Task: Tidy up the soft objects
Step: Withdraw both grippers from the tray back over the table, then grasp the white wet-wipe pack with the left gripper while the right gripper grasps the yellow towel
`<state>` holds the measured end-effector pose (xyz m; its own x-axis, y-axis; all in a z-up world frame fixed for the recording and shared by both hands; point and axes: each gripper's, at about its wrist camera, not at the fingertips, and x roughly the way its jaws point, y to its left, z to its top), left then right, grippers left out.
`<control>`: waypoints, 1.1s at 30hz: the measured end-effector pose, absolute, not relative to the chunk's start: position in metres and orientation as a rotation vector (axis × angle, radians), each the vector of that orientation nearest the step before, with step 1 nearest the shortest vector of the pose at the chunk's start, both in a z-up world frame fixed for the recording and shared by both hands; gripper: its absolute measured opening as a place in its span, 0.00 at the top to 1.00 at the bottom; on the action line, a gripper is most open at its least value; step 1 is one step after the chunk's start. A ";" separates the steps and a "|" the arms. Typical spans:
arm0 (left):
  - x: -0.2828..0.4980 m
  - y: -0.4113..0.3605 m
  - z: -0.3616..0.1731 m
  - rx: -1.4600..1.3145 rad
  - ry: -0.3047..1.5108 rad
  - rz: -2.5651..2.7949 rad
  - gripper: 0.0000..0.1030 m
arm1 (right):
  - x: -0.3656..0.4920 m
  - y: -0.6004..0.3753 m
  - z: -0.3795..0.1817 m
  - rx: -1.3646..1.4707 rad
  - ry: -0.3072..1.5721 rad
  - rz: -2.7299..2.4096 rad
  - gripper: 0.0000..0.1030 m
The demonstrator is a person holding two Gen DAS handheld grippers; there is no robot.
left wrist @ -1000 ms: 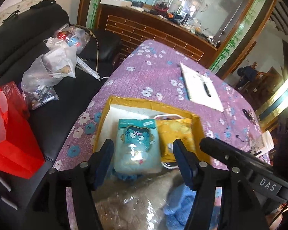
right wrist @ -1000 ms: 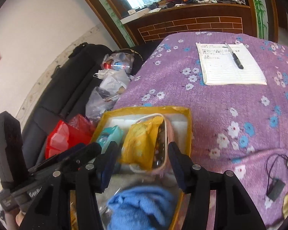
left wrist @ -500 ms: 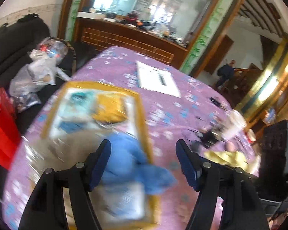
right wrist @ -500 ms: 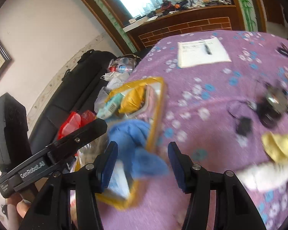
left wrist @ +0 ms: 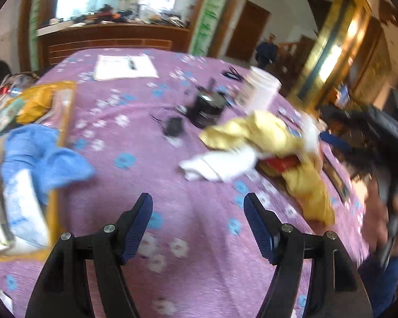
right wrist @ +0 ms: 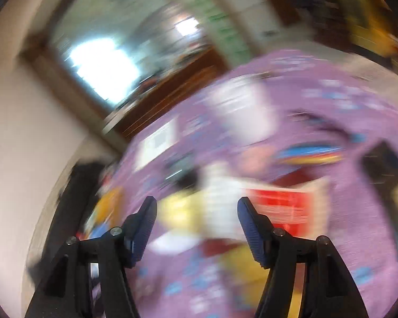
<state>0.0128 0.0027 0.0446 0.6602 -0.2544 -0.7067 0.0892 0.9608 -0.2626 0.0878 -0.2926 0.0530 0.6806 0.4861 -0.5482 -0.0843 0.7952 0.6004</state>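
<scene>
At the left edge of our left wrist view, the yellow box (left wrist: 66, 111) holds the blue cloth (left wrist: 42, 156), which spills over its rim onto the purple desk (left wrist: 199, 238). Our left hand-held gripper (left wrist: 198, 209) hangs spread and empty. Further right lie the white cloth (left wrist: 220, 163) and yellow cloth (left wrist: 268, 132), touching. Our right hand-held gripper (right wrist: 197, 212) is opening, empty, amid heavy blur.
</scene>
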 end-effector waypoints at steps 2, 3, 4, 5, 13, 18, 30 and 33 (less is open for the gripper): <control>0.012 -0.008 0.040 -0.195 0.841 -0.215 0.32 | 0.100 -0.323 0.039 0.607 0.783 0.211 0.31; 0.012 -0.011 0.040 -0.188 0.846 -0.218 0.32 | 0.106 -0.335 0.028 0.629 0.807 0.163 0.31; 0.012 -0.013 0.038 -0.179 0.851 -0.221 0.32 | 0.109 -0.346 0.017 0.676 0.819 0.156 0.30; 0.012 -0.016 0.038 -0.165 0.853 -0.221 0.32 | 0.111 -0.352 0.008 0.728 0.823 0.171 0.30; 0.010 -0.022 0.042 -0.146 0.844 -0.219 0.32 | 0.118 -0.308 0.004 0.621 0.846 0.335 0.24; 0.012 -0.021 0.042 -0.149 0.850 -0.215 0.32 | 0.099 -0.248 0.014 0.489 0.927 0.692 0.21; 0.008 -0.003 0.042 -0.163 0.846 -0.208 0.32 | 0.066 -0.262 0.042 0.321 0.933 0.561 0.21; 0.007 0.003 0.042 -0.178 0.844 -0.200 0.32 | 0.065 -0.261 0.024 0.307 0.998 0.526 0.21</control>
